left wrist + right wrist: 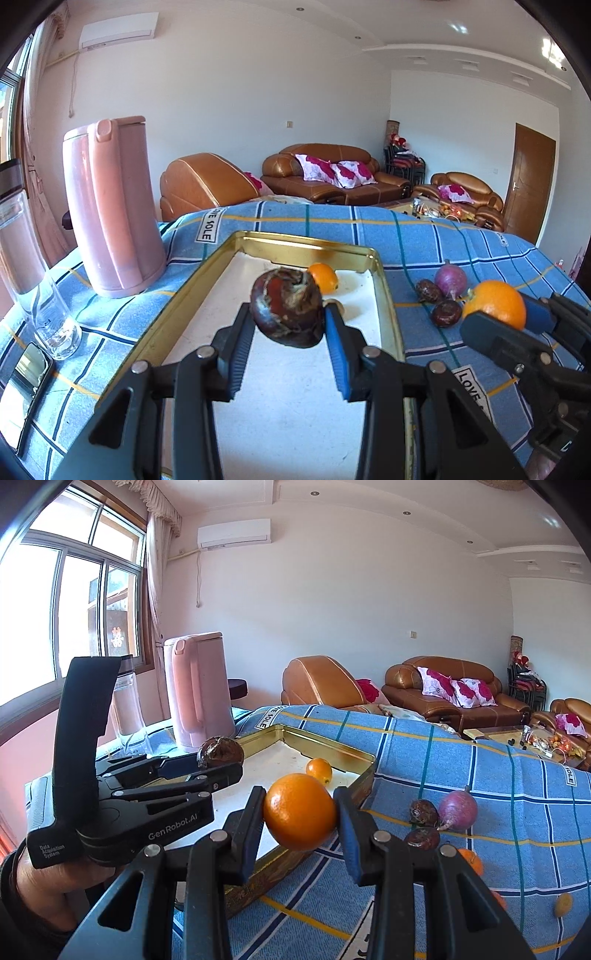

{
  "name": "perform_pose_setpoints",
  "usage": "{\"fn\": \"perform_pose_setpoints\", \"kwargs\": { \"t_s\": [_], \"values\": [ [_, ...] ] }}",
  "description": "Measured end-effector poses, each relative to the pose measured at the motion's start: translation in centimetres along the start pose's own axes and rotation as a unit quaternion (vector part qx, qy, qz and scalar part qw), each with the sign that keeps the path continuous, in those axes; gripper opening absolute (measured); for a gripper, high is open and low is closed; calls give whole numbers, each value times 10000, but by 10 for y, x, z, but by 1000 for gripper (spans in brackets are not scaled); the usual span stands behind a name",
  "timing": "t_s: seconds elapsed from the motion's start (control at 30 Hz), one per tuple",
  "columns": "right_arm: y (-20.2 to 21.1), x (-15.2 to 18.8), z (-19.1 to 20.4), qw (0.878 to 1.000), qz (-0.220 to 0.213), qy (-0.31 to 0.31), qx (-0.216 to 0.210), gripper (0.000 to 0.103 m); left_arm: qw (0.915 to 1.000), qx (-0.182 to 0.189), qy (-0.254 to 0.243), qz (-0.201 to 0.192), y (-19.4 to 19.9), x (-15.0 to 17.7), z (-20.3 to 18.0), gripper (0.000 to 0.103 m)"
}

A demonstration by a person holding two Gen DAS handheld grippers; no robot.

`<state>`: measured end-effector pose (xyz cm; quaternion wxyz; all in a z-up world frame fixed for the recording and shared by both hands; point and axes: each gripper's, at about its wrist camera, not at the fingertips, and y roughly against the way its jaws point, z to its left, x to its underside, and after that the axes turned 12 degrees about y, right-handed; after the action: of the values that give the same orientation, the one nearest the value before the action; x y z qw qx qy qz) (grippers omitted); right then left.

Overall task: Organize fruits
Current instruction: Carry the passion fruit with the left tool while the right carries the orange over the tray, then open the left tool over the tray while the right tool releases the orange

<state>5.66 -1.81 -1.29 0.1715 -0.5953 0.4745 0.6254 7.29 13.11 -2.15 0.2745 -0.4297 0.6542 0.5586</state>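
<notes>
My left gripper (288, 325) is shut on a dark brown passion fruit (286, 306) and holds it above the gold-rimmed tray (388, 295). It also shows in the right wrist view (221, 760) with the fruit (220, 751). My right gripper (299, 812) is shut on an orange (300, 811) over the tray's right rim (364, 775); it also shows in the left wrist view (496, 314). A small orange (324, 277) lies in the tray. Two dark passion fruits (430, 291) (447, 312) and a purple round fruit (450, 276) lie on the blue checked cloth right of the tray.
A pink kettle (110, 206) stands left of the tray. A glass (55, 325) and a clear bottle (14, 229) stand at the left edge. More small orange fruits (471, 860) lie on the cloth at the right. Sofas stand behind the table.
</notes>
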Motion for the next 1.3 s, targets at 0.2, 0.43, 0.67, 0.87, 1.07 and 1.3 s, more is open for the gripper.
{"fn": "perform_pose_setpoints", "kwargs": {
  "t_s": [0.2,0.43,0.67,0.87,1.07,1.3],
  "values": [
    [-14,-5,8,9999,64,18,-116,39,9998,-163,79,91,-10,-1,11,39],
    [-33,-7,12,9996,180,-18,-234,40,9992,-332,154,189,-19,-1,18,39],
    [-53,-7,14,9987,316,-72,-386,40,9984,-413,228,303,-25,0,25,39],
    [-67,-5,18,9977,465,-66,-496,40,9978,-473,282,378,-28,1,30,39],
    [-73,-1,19,9966,563,-113,-596,40,9974,-524,294,410,-30,3,30,40],
    [-75,0,18,9960,562,-167,-676,40,9972,-617,301,293,-28,2,29,40]
  ]
}}
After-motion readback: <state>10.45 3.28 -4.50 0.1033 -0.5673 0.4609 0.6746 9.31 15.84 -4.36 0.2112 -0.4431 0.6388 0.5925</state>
